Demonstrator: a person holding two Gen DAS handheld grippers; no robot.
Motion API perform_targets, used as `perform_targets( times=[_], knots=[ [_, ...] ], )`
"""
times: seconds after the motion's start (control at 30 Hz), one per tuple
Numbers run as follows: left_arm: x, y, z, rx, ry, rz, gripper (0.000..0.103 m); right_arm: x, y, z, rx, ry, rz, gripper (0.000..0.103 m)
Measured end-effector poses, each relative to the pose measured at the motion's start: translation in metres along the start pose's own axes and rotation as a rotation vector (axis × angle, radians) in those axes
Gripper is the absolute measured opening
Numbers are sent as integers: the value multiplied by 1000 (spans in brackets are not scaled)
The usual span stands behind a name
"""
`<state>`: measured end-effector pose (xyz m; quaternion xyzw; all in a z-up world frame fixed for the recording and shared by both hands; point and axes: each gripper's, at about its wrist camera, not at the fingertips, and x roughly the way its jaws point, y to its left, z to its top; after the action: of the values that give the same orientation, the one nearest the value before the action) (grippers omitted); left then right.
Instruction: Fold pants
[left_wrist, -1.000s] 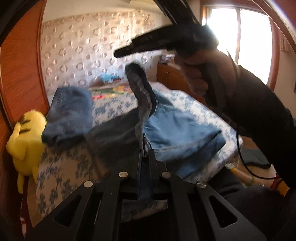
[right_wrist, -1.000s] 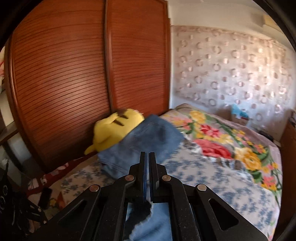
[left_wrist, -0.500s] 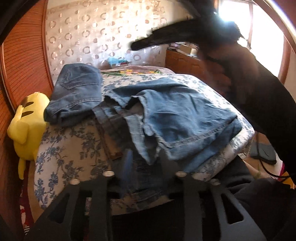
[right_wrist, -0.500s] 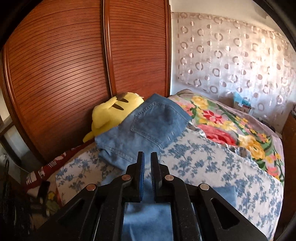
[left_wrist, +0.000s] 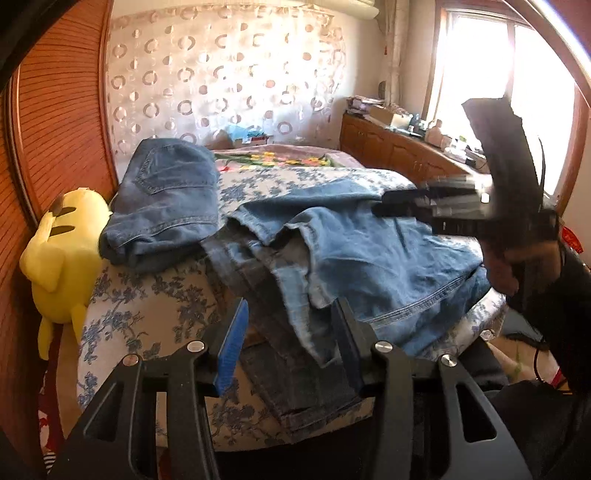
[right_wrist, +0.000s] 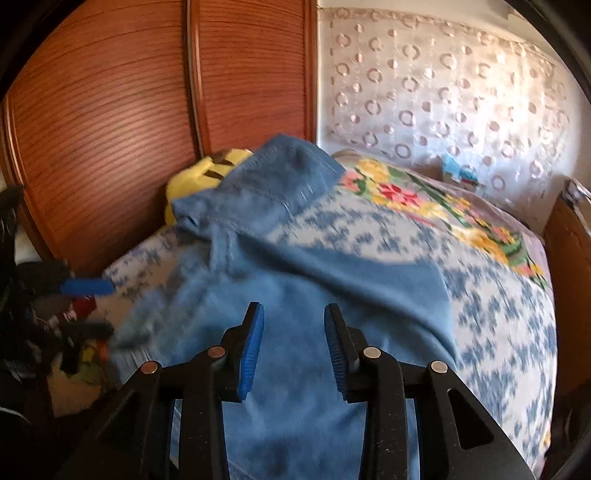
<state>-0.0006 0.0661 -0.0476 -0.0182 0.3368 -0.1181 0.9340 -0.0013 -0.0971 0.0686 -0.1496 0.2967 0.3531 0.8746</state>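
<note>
Light blue jeans (left_wrist: 369, 258) lie loosely folded on the bed, over a darker grey-blue layer at the near edge. My left gripper (left_wrist: 291, 332) hovers at that near edge, its jaws opening; a hem of denim lies between the blue pads, which do not press on it. My right gripper (right_wrist: 293, 332) is just above the same jeans (right_wrist: 295, 295), its jaws also opening and nothing gripped. In the left wrist view a hand holds the right gripper (left_wrist: 384, 206), blurred, low over the far side of the jeans. The left gripper (right_wrist: 88, 306) shows at the left edge of the right wrist view.
A folded pair of darker jeans (left_wrist: 166, 206) rests at the bed's left side beside a yellow plush toy (left_wrist: 62, 258). The bed (left_wrist: 147, 302) has a blue floral cover. A wooden wardrobe (right_wrist: 147, 110) stands close on the left, and a sideboard (left_wrist: 388, 147) under the window.
Both grippers went from shut on the denim to open. The lifted fold has dropped flat onto the bed. The right gripper has come down towards the jeans.
</note>
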Motion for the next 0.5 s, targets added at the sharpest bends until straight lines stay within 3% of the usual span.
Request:
perform_targets(
  times=[0.17,0.2,0.37,0.43,0.5],
  knots=[
    [3,-19,0,49,-12,-53,47,-16,-21,-34,64,22,-68,38],
    [5,-22,-1,56,-8,-58,41,-21,-24,-40,80,22,-84,40],
    [28,-25,-5,56,50,-43,39,-35,-29,-65,118,30,-114,49],
    [36,-21,-8,42,70,-37,35,-40,-28,-73,121,34,-146,50],
    [40,-19,-11,33,84,-45,23,-44,-31,-81,133,32,-159,50]
  ],
)
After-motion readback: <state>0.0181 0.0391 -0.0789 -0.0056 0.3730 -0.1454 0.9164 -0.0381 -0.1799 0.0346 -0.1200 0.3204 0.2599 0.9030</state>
